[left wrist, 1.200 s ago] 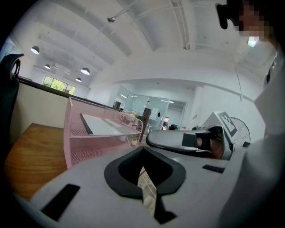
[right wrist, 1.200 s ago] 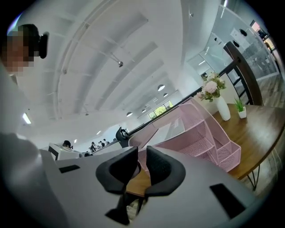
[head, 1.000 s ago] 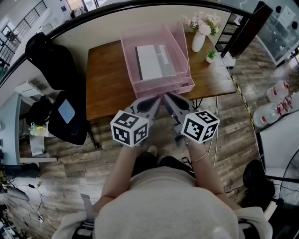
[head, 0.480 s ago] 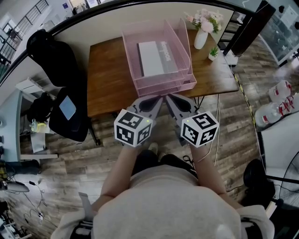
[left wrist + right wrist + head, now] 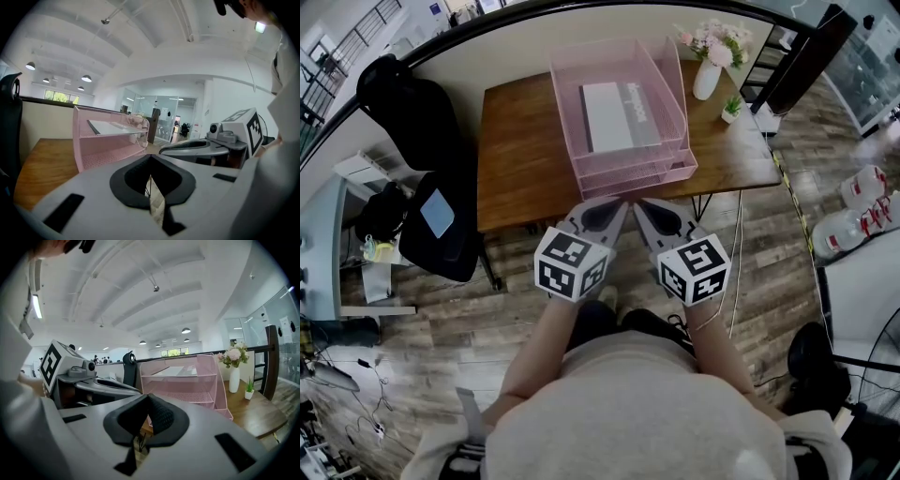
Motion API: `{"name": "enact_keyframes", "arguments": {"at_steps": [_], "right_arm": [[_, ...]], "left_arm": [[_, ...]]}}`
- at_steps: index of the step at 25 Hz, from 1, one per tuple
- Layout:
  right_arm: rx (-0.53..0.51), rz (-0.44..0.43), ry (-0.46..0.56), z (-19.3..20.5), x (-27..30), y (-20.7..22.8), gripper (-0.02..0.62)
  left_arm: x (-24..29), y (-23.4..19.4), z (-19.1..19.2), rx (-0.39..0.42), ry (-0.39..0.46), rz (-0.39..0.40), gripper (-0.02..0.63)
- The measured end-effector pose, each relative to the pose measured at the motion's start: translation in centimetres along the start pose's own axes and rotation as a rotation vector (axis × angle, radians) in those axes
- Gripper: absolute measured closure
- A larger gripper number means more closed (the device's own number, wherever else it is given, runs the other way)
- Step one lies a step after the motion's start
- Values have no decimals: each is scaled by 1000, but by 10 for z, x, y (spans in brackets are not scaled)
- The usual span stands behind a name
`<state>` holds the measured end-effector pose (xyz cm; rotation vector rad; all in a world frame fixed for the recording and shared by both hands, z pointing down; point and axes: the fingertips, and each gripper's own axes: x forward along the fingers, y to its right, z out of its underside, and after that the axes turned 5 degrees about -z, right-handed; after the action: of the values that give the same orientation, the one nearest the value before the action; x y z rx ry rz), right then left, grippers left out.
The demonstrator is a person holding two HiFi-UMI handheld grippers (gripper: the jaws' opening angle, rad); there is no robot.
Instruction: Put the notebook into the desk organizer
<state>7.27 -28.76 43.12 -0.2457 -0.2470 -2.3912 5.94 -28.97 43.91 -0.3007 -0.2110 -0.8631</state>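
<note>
- Pink wire mesh forms the desk organizer (image 5: 630,176), a stack of trays standing on the back half of the brown wooden tabletop (image 5: 520,150), close to the far edge.
- Lying flat in the organizer's top tray is the notebook (image 5: 619,115), grey-white, its long side running front to back; neither gripper touches it.
- Held just in front of the person's body, the left gripper (image 5: 622,203) is over the plank floor (image 5: 769,244), short of the tabletop's near edge, its tip pointing toward the organizer.
- Seen in the left gripper view, its jaws are clenched together, dark pads meeting along a thin seam, with nothing between them.
- Just beside it sits the right gripper (image 5: 639,204), the two tips angled in toward each other and nearly meeting.
- Seen in the right gripper view, those jaws are likewise closed pad against pad and carry nothing; the organizer rises beyond them with the notebook in its top tray.
- Right of the organizer on the tabletop stand a white vase (image 5: 707,80) of pale pink flowers (image 5: 717,42) and a small potted plant (image 5: 731,110).
- Left of the tabletop is a black chair (image 5: 403,112); large water jugs (image 5: 853,220) sit on the floor at far right.
</note>
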Motion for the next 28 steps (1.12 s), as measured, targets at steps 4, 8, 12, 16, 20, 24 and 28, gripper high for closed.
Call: {"name": "enact_keyframes", "arguments": {"at_steps": [4,8,12,16,20,24,28], "right_arm": [[-27,14,-14,4,0,0,584],[13,25,-23,15,0,3,584],[25,30,-27,20,1,4,584],[21,36,-23,19,1,4,584],[12,25,-20,17,0,3,584],[-1,14,-20,15,0,2,584],[0,9,-27,17,3,3,584]], "left_arm": [[-2,2,8,-3,-16,4,595],[-3,1,11,-25,-20,9,595],[0,3,15,-17,-43,32,595],[2,3,17,-2,-59,41,595],[3,3,18,4,-62,37,595],[3,5,17,31,-67,30,595],[3,3,17,30,-57,39,595]]}}
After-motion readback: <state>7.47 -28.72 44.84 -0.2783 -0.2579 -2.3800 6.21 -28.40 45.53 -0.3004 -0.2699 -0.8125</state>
